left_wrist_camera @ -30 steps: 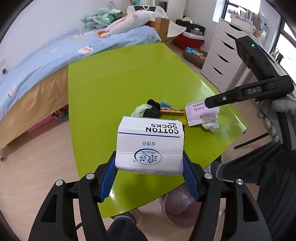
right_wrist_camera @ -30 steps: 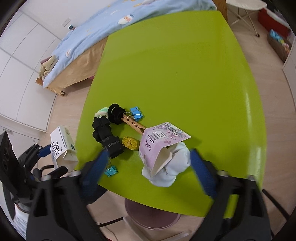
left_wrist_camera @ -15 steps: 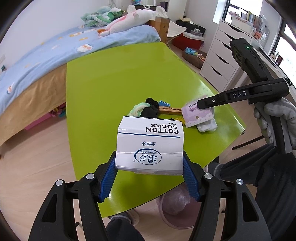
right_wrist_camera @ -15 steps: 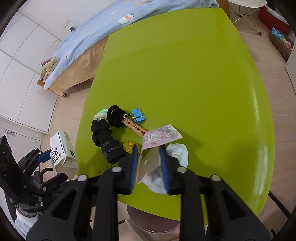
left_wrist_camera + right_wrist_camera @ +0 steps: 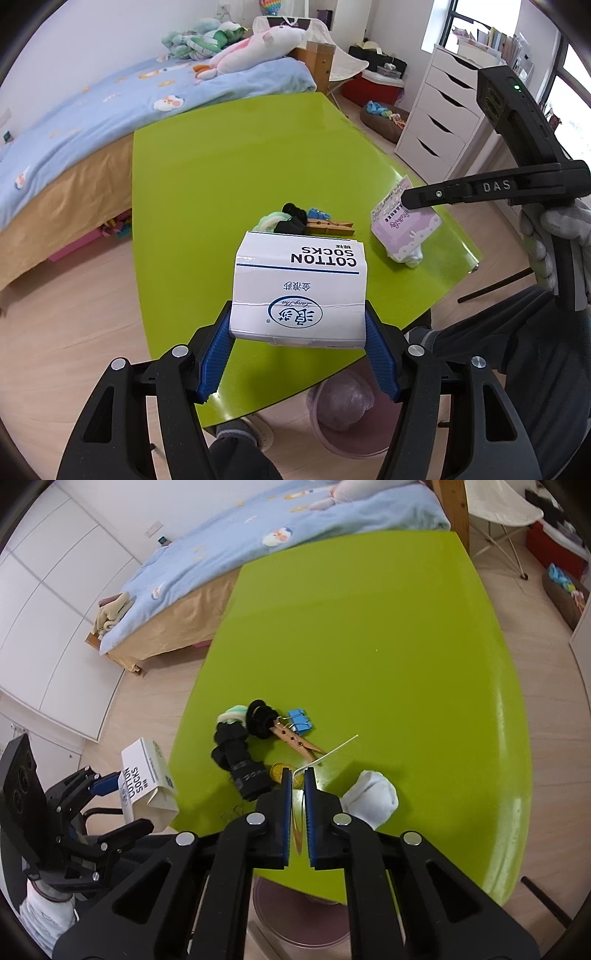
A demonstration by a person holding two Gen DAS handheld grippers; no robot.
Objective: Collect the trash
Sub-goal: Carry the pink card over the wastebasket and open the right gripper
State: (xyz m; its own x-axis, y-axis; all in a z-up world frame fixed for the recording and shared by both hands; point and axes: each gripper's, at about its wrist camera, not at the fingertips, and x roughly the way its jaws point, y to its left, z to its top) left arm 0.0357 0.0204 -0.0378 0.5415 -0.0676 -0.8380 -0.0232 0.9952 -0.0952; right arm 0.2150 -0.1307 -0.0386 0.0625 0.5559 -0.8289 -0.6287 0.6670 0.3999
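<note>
You have bright, even daylight from the window (image 5: 569, 96) at right, a soft glare streak along the green surface (image 5: 509, 716) near its right edge, faint shadows, sharp focus throughout, and heavy fisheye bending with dark vignetted corners.

Clothespin (image 5: 295, 741) on table (image 5: 388, 635) between binder clip (image 5: 301, 720) and rolled sock (image 5: 370, 798), bin (image 5: 345, 413) under table edge

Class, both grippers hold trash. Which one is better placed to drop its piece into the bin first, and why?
Left, probably. The left gripper holds the sock box past the table edge, with the pink bin on the floor just below it. The right gripper holds the purple card above the tabletop.
</note>
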